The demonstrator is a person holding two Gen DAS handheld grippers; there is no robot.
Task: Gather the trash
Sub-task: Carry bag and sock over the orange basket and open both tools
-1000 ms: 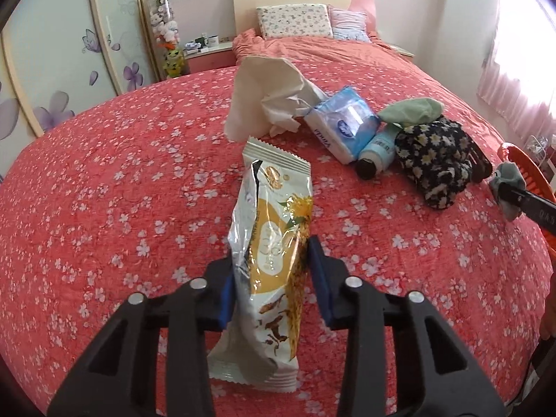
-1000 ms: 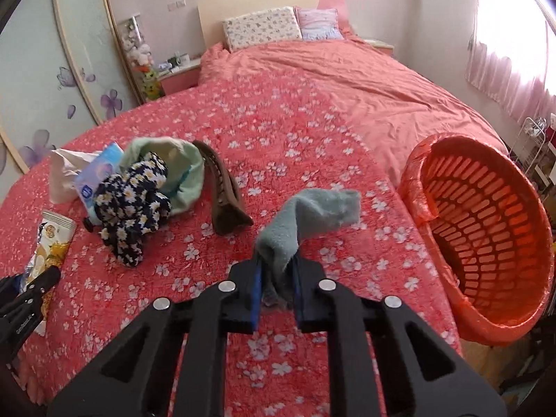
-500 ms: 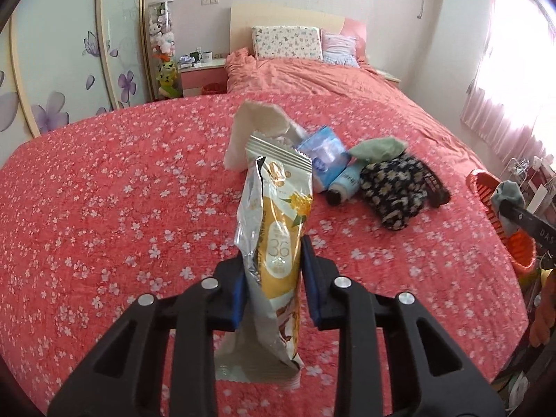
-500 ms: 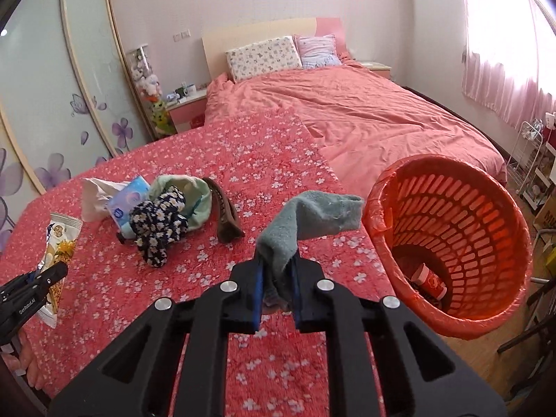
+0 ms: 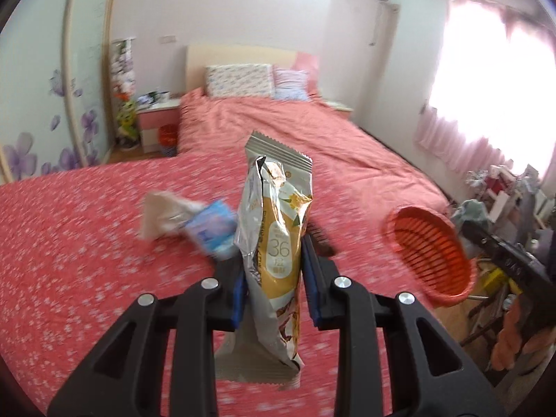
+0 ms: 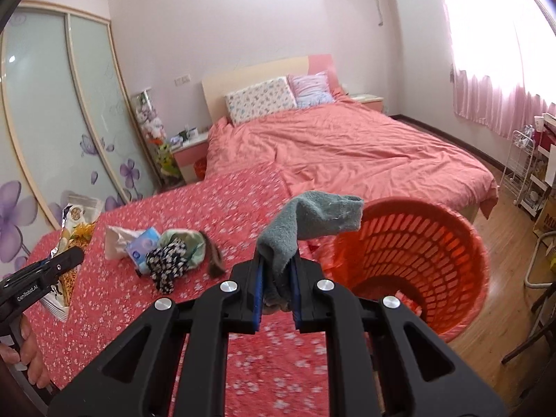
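I'm holding two items at once, both lifted off the bed. My left gripper (image 5: 272, 285) is clamped on the snack wrapper (image 5: 274, 253), which is standing upright between the blue pads, torn top end up. My right gripper (image 6: 276, 293) is pinching the grey-green sock (image 6: 305, 222), its free end flopping over toward the orange basket (image 6: 462, 257).

The basket is sitting on the floor just beside the bed (image 6: 114, 299) edge, mouth open toward me; something red is lying at its bottom, so I'm judging some trash is in there, though it's too small to identify. Neither held item is over the rim yet, so I'm calling both deposits pending. The sock is the nearer one.

Things waiting on the floral cover: a crumpled white bag (image 6: 116, 243), a blue tissue pack (image 6: 142, 248), a dark floral cloth (image 6: 166, 267) touching a pale green one (image 6: 189, 243), and a brown item (image 6: 215, 260) beside them. I'm guessing roughly early-to-mid task; which of those count as trash I can't tell.
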